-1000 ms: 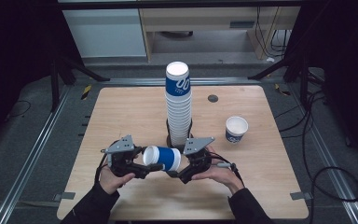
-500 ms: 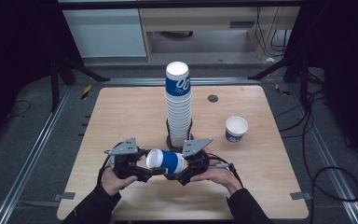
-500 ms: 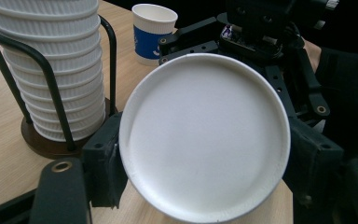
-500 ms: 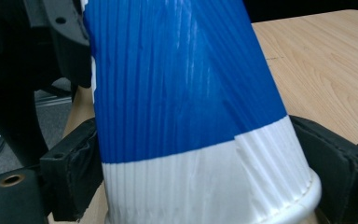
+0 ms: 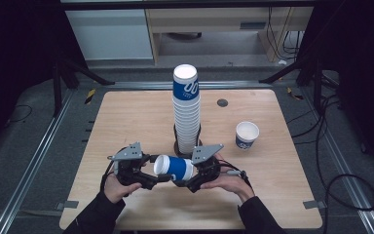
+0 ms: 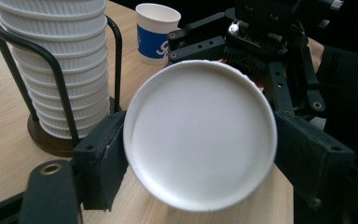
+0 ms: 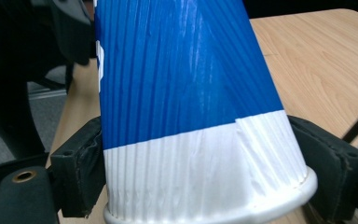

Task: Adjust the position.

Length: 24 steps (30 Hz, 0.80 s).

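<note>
Both grippers (image 5: 168,176) on blue cup (image 5: 174,167), above wooden table (image 5: 126,117).

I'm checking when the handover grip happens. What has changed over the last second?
The right gripper has just been closing its fingers onto the blue and white cup, now pressing it near the rim. The left gripper kept its hold, and neither hand moved. The cup stack and the lone cup stayed put.

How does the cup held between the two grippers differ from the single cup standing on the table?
The held cup lies on its side, above the table; the lone cup stands upright, mouth up. The held cup is clamped by the left gripper and right gripper; the lone cup stands free. Both are blue and white paper cups.
</note>
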Motion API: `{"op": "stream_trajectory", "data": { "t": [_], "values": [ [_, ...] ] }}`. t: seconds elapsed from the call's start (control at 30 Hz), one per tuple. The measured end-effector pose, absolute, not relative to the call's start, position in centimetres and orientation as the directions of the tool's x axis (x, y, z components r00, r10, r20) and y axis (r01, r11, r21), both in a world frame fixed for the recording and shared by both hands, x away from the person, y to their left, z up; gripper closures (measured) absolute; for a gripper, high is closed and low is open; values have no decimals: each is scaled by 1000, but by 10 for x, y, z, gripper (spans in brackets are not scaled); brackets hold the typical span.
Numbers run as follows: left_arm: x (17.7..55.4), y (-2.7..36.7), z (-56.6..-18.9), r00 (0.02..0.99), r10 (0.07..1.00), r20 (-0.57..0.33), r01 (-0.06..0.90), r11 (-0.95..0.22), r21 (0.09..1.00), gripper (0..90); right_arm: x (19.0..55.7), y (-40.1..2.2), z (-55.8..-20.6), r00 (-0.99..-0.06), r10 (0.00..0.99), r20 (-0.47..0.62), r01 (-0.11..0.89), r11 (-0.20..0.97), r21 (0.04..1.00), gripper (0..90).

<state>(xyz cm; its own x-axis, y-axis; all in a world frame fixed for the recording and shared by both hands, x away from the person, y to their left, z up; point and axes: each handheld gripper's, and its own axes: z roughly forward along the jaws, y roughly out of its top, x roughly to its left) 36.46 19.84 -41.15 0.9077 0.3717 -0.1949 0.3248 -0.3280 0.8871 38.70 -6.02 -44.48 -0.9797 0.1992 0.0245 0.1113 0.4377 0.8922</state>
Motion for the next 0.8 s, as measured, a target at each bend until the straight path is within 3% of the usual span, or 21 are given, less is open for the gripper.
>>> {"op": "stream_trajectory", "data": {
  "t": [0.23,0.43,0.8],
  "values": [
    [367,201,-412,905,386,-176,339,-408,847,153,386,-61,-446,-978,208,-20,88,496,864,146],
    [367,193,-418,916,361,-176,347,-489,800,155,382,-52,-453,-983,177,-53,56,563,825,145],
    [367,188,-426,922,333,-198,359,-544,759,253,378,-46,-456,-988,139,-74,23,595,803,141]
  ]
}}
